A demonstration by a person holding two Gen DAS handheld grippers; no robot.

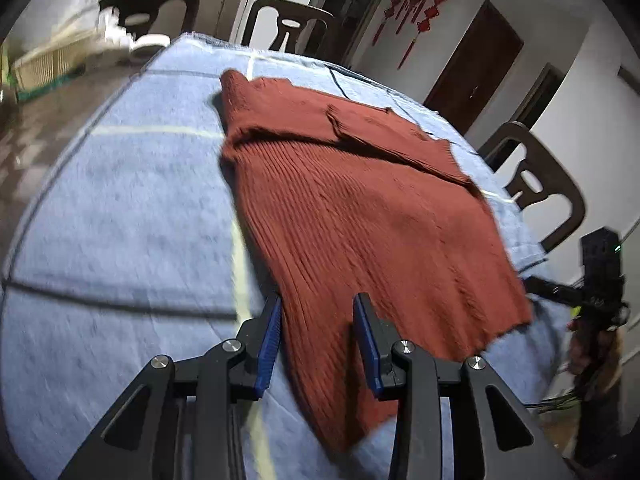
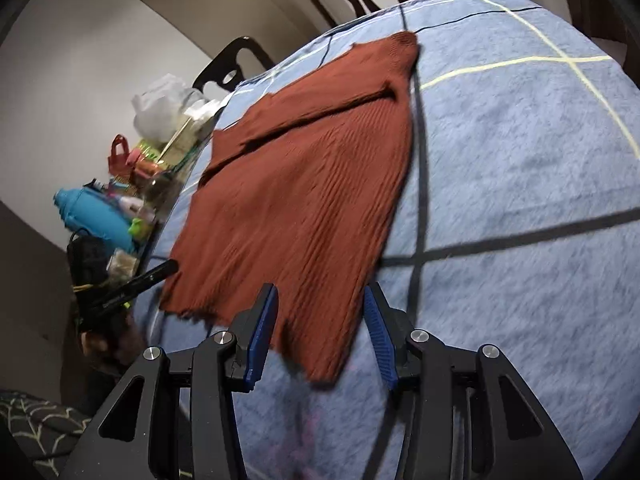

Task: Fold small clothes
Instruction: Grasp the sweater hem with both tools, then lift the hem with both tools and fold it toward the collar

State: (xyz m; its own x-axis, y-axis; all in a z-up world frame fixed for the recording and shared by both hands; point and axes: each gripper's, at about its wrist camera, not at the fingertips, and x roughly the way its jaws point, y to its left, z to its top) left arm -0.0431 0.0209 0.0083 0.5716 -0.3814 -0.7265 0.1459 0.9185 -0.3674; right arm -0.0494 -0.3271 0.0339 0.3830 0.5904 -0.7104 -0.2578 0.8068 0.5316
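Note:
A rust-red ribbed knit sweater point(image 1: 360, 208) lies flat on the blue checked cloth point(image 1: 120, 220), sleeves folded across its upper part. My left gripper point(image 1: 318, 304) is open, its blue pads on either side of the hem's near corner, just above it. The sweater also shows in the right wrist view point(image 2: 304, 184). My right gripper point(image 2: 320, 300) is open over the hem's other near corner. The other gripper shows at the right edge of the left wrist view point(image 1: 600, 280) and at the left in the right wrist view point(image 2: 132, 284).
Dark chairs point(image 1: 288, 24) stand around the table's far side and right side point(image 1: 536, 184). A cluttered side table with bags, a blue bottle point(image 2: 96, 216) and small items stands left of the cloth in the right wrist view.

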